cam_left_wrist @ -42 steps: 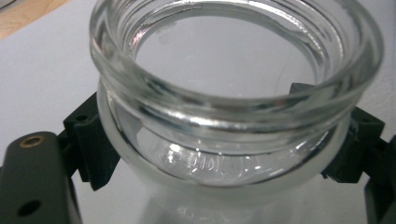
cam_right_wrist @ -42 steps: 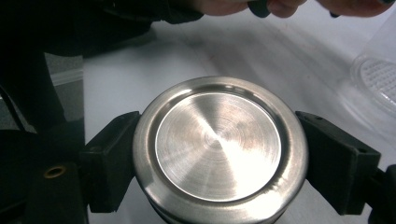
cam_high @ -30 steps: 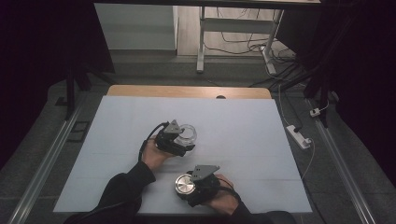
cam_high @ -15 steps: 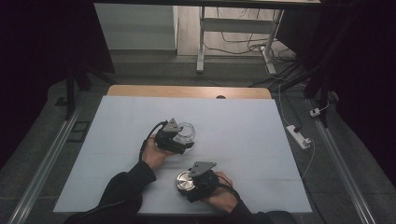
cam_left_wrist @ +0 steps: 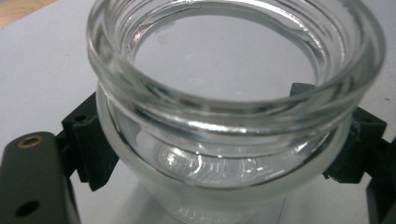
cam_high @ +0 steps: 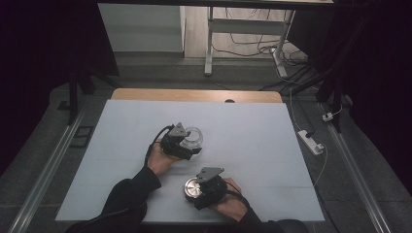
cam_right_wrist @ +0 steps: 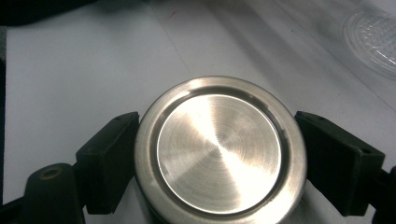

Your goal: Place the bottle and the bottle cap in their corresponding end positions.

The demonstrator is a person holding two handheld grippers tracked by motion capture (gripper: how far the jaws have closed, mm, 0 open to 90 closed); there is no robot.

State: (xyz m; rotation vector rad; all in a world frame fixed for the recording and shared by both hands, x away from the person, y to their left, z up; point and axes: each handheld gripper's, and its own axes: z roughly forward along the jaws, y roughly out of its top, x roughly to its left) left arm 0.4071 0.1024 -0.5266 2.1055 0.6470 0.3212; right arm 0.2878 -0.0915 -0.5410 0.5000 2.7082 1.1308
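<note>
The left hand-held gripper sits a little toward seven o'clock of the centre of the counter, and its two black jaws press against opposite sides of a clear glass jar, so it is grasping the jar. In the left gripper view the glass jar stands upright with its mouth open, its thick threaded rim toward the camera, and the jaws meet its wall just below the neck at about nine and three o'clock. The right hand-held gripper lies at about five o'clock of the left one, near the counter's front edge, well apart from the jar. Its jaws close on a round metal container with a brushed steel top. In the right gripper view the metal container rests on the white surface, clasped at nine and three o'clock, both jaws touching its side. At about one o'clock in that view lies a clear, dimpled plastic piece, apart from the container. The person's left hand and right hand each hold a gripper from behind.
</note>
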